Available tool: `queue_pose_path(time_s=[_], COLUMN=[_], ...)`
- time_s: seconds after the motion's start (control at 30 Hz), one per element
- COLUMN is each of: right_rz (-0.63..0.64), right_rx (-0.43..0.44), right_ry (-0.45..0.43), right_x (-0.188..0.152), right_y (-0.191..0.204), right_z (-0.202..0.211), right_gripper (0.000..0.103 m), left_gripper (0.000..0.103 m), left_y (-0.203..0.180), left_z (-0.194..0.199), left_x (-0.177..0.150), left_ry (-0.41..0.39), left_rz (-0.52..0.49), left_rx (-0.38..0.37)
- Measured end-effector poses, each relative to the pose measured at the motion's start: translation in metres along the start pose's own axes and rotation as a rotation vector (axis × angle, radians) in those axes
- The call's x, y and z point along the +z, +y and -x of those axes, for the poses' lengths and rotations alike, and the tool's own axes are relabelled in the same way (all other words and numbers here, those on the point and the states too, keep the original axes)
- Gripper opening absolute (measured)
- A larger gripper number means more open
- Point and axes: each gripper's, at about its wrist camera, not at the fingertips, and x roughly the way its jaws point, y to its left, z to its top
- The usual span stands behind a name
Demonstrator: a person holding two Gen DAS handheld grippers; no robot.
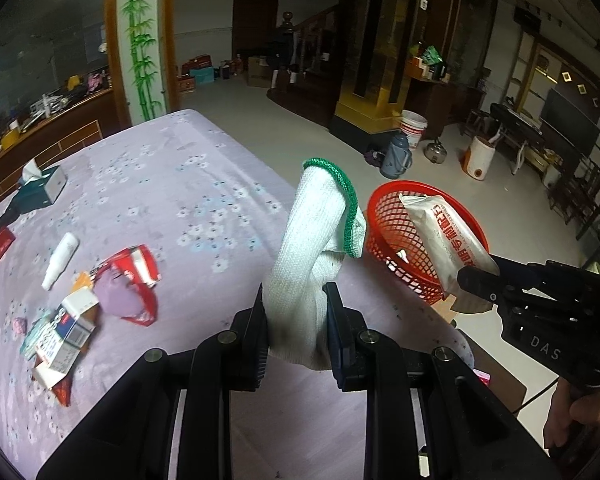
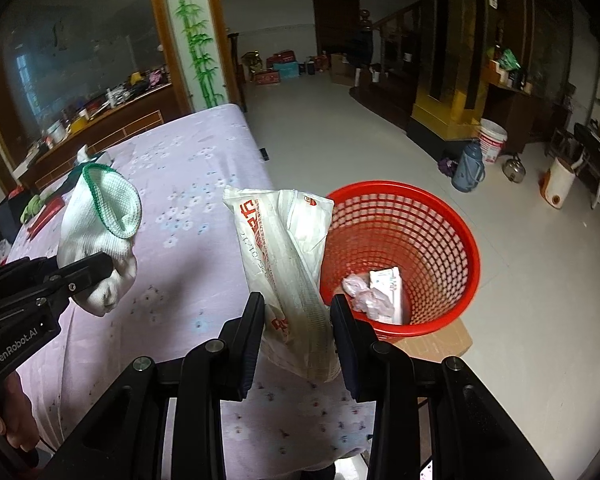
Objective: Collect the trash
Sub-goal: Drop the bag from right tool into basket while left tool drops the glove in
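Note:
My left gripper (image 1: 296, 312) is shut on a white knitted glove with a green cuff (image 1: 316, 240), held upright above the bed's near edge; the glove (image 2: 100, 224) also shows at the left of the right wrist view. My right gripper (image 2: 298, 316) is shut on a white plastic wrapper with red print (image 2: 276, 248), held beside the rim of the red mesh basket (image 2: 440, 216). In the left wrist view that wrapper (image 1: 448, 240) hangs over the basket (image 1: 392, 240). Crumpled paper and a white pack (image 2: 380, 292) lie inside the basket.
The bed has a lilac flowered sheet (image 1: 172, 184). More litter lies on it at the left: red wrappers (image 1: 136, 276), small boxes (image 1: 64, 336), a white bottle (image 1: 60, 260), a tissue box (image 1: 40, 188). The basket stands on cardboard (image 2: 440, 344) on the floor. A thermos (image 2: 466, 168) and bucket (image 2: 492, 140) stand beyond.

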Motion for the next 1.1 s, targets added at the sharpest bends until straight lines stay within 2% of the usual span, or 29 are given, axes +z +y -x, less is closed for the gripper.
queue_pose_path(time_s=[0.43,0.67,0.9,0.93,0.97,1.0,1.07,1.1], right_rz=[-0.214,-0.304,-0.328,-0.324,-0.313,-0.306,-0.308,-0.307], right_rx=[-0.051,0.008,0.044,0.042,0.034,0.026,0.014,0.015], right_ry=[-0.017,0.004,0.014,0.014,0.017,0.020,0.011,0.004], right_x=[0.014,0.025,0.047,0.051,0.055,0.058,0.064,0.066], right_y=[-0.099,-0.137,-0.155,-0.155,-0.156,-0.156,-0.156,-0.155], right_z=[0.005,-0.002,-0.018,-0.020,-0.023,-0.026,-0.026,-0.026], right_gripper=[0.037,0.037,0.040,0.041,0.041,0.043,0.054,0.054], left_gripper=[0.024,0.024,0.025,0.028,0.036,0.041,0.057,0.057], left_y=[-0.059,-0.100,-0.119,-0.120,-0.121,-0.122,-0.121,-0.120], left_z=[-0.044,-0.077,-0.105,-0.107,-0.108,-0.108,-0.104,-0.102], left_x=[0.035,0.057,0.074,0.076,0.078,0.080,0.082,0.083], left_ry=[0.032,0.066,0.095,0.092,0.090,0.083,0.061,0.053], left_rz=[-0.094,-0.139,-0.139,-0.140,-0.139,-0.137,-0.126,-0.118], left_rx=[-0.093,-0.155,-0.163,-0.156,-0.154,-0.152,-0.140,-0.137])
